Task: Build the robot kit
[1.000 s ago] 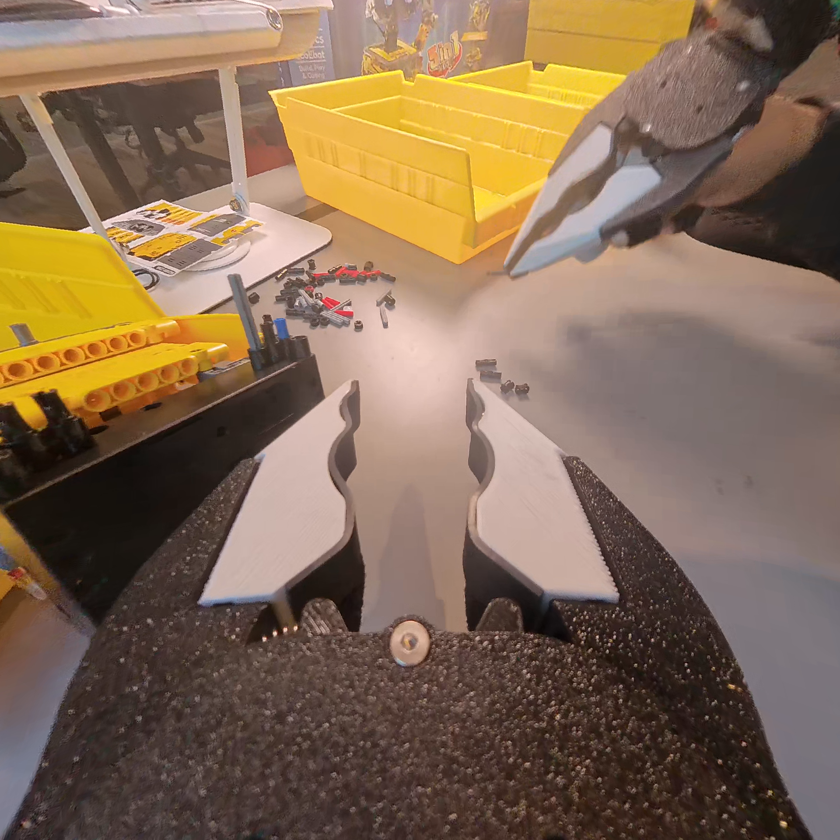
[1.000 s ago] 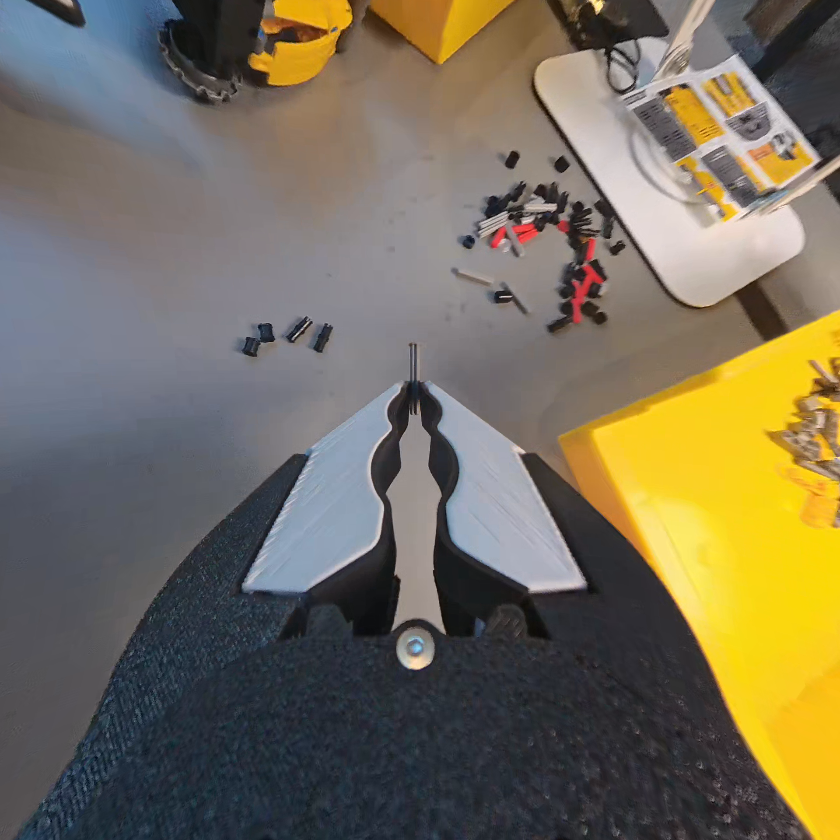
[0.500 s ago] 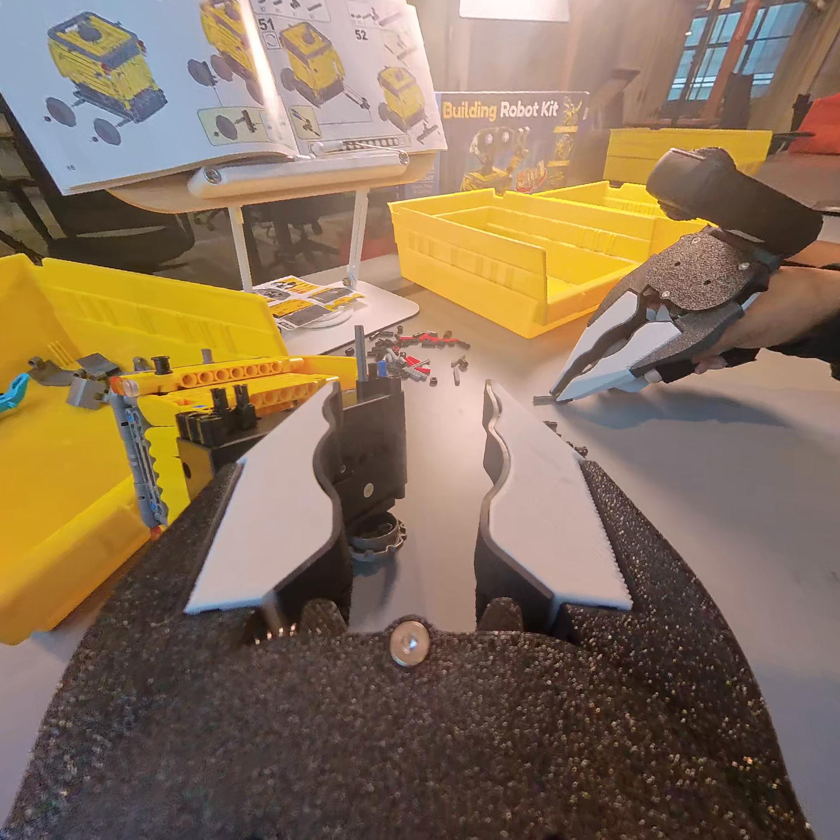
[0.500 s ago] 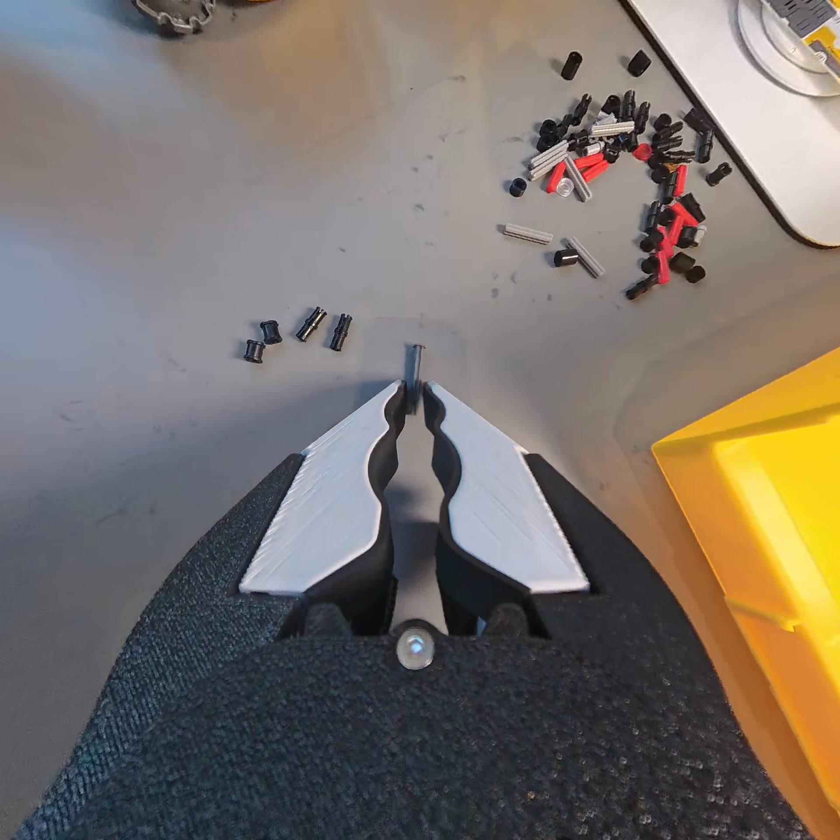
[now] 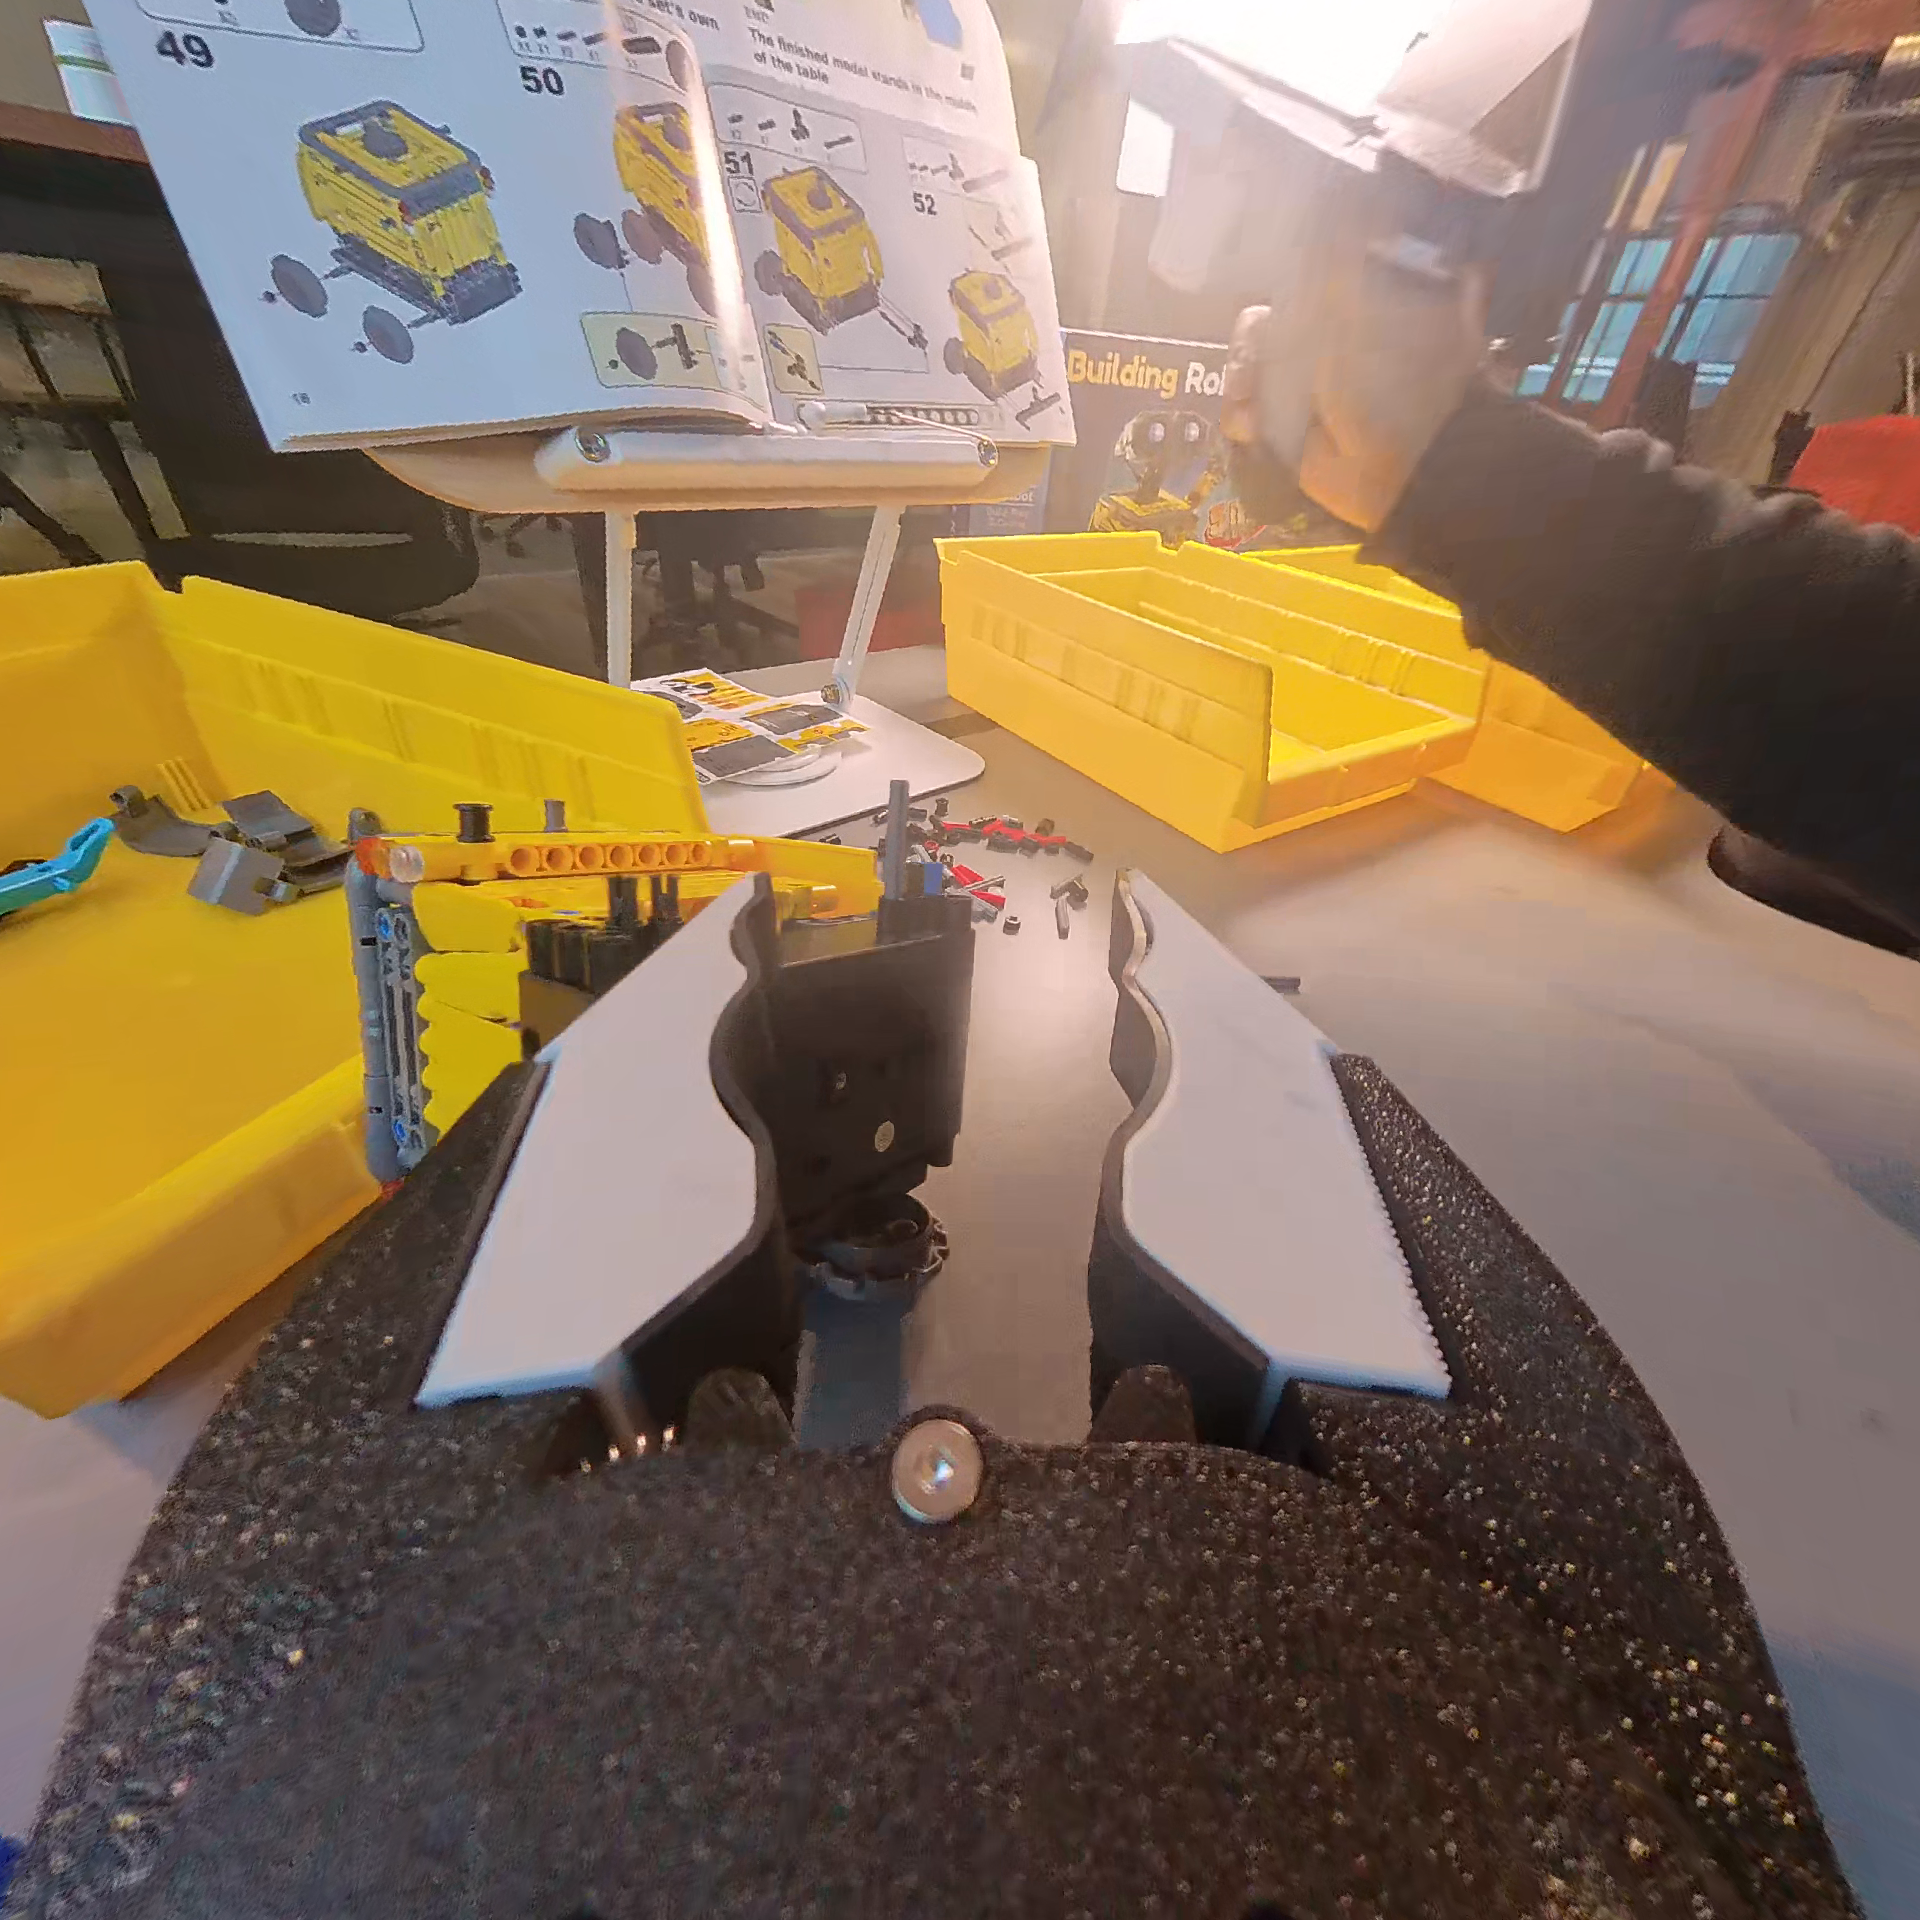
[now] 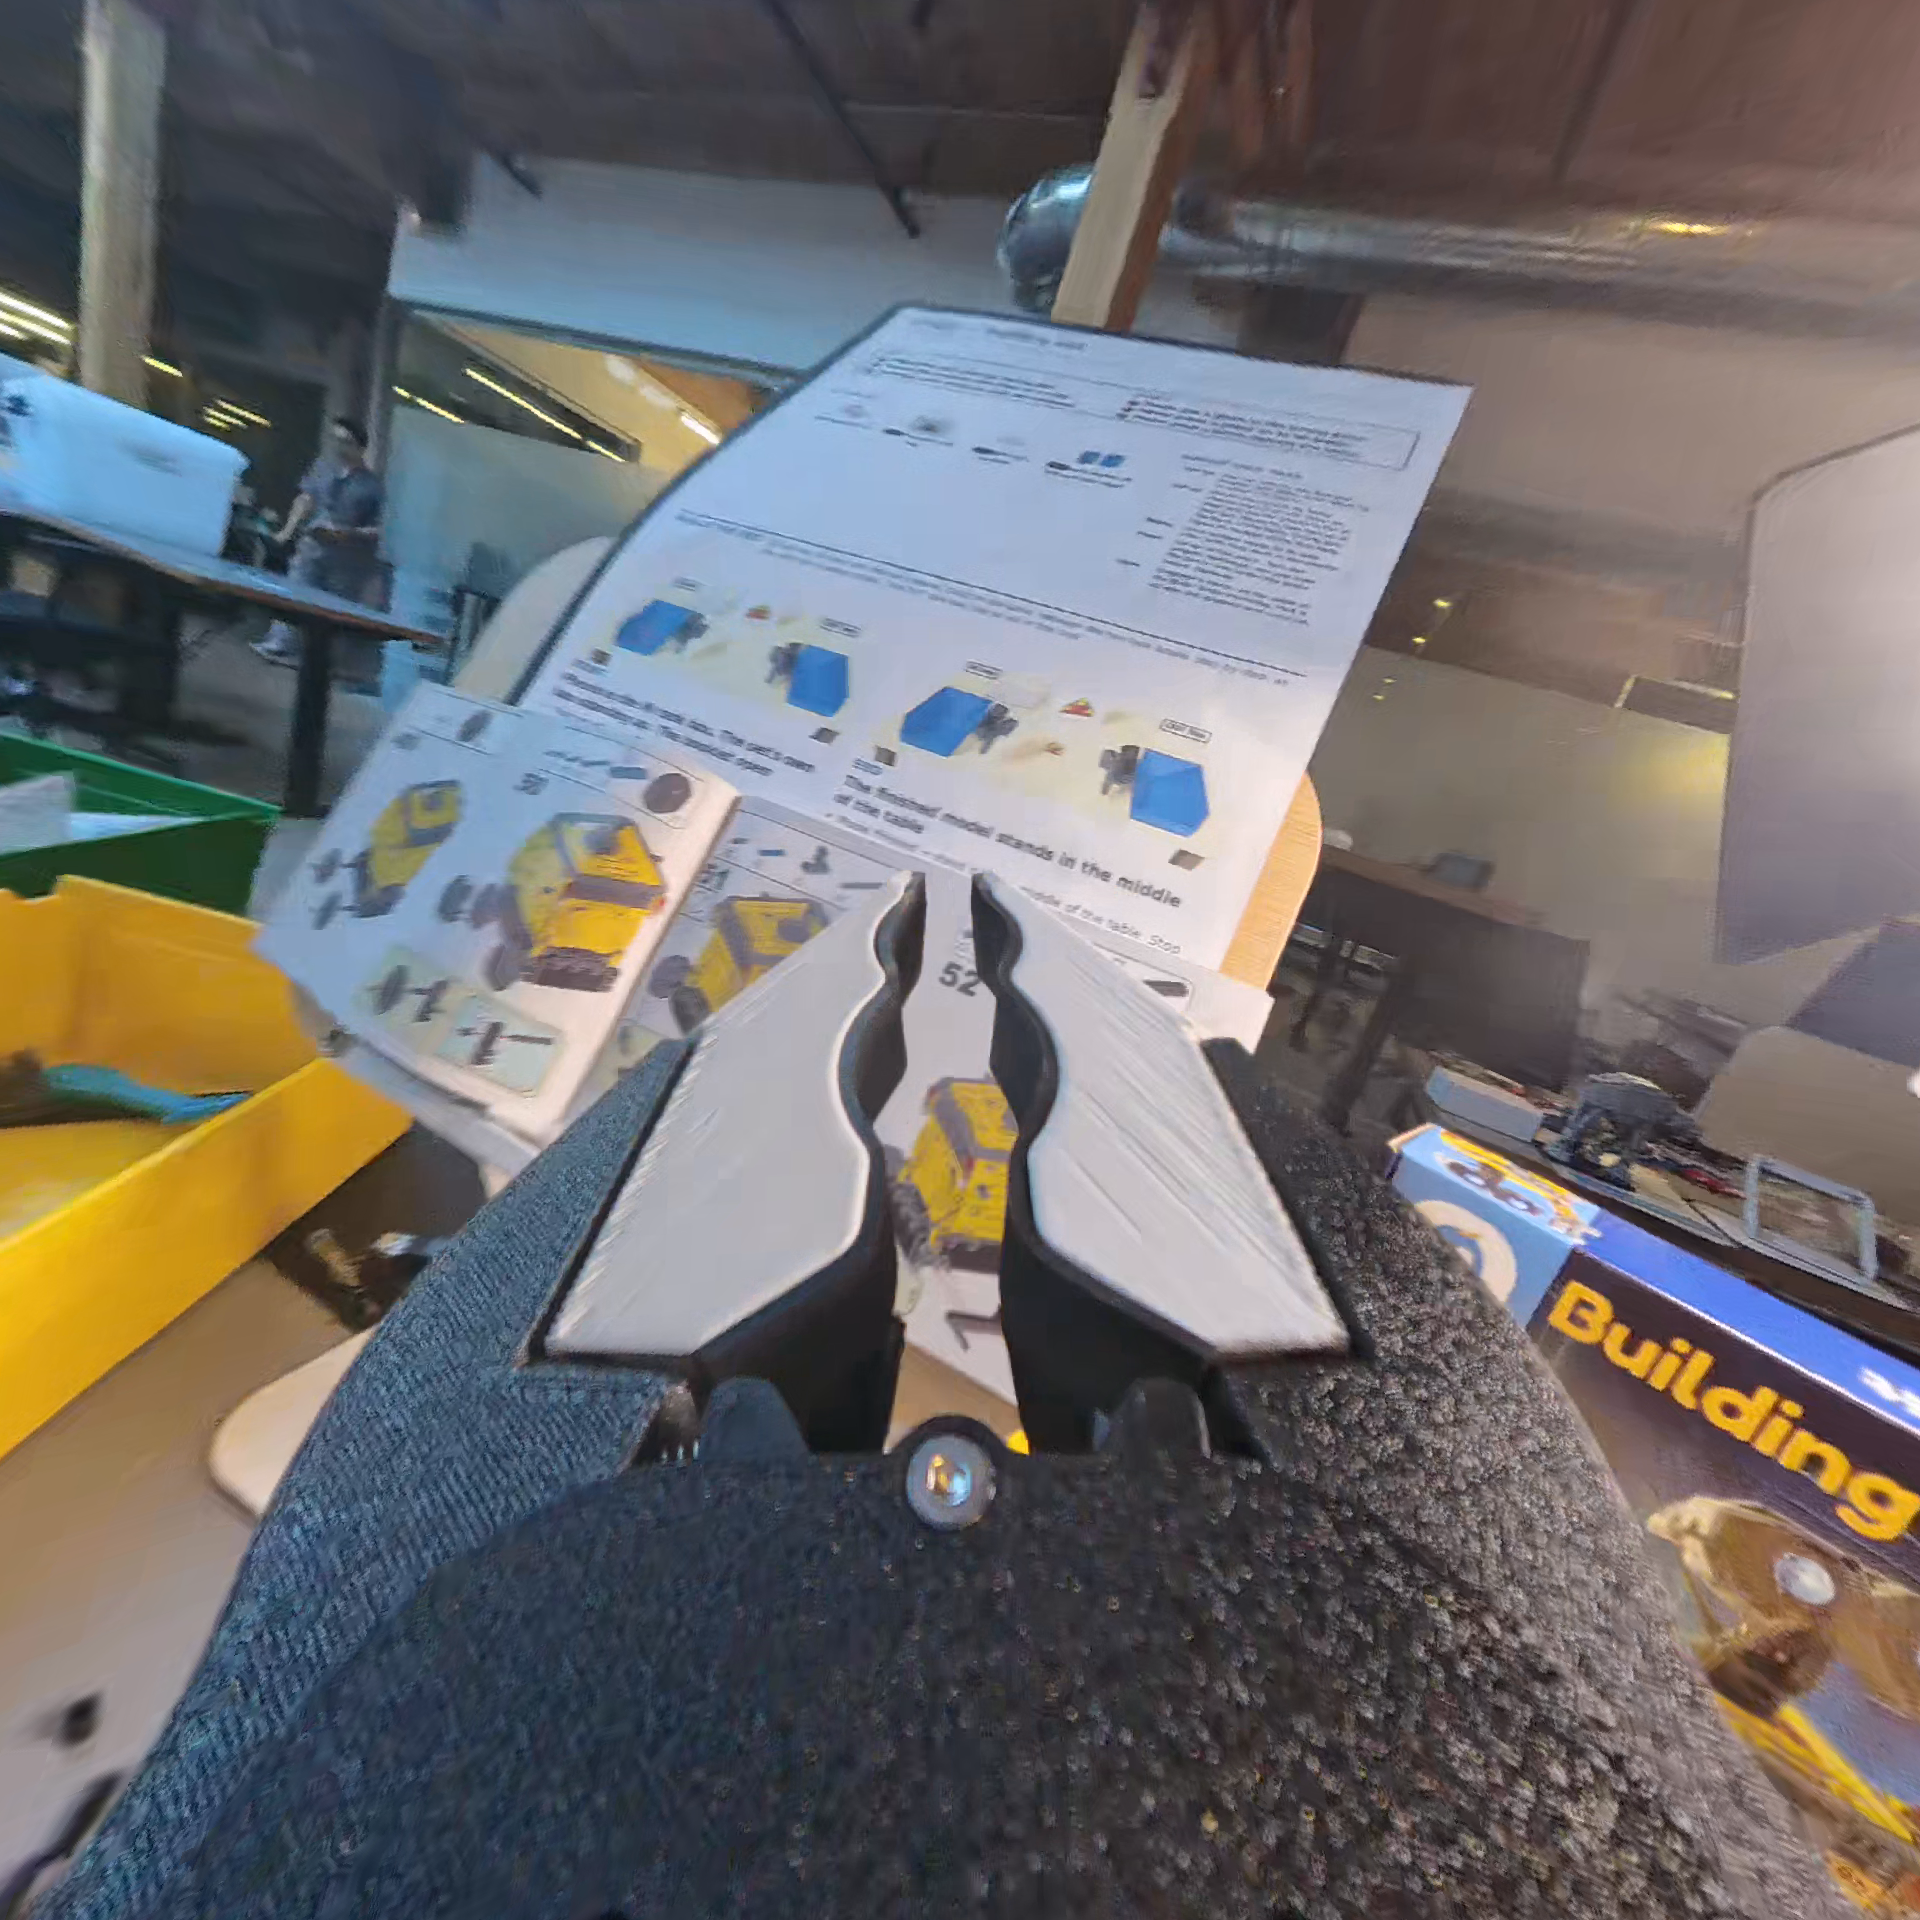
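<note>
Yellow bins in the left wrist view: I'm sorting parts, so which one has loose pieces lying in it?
The near-left yellow bin, holding grey and teal pieces; the far-right divided bin shows none.

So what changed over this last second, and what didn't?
The right gripper let go of the thin dark pin and swung up from the table to face the instruction booklet. The left gripper stayed open, now straddling the black and yellow model.

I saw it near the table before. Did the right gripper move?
Yes. The right gripper swung up from the grey tabletop and now points at the white instruction booklet on its stand.
</note>
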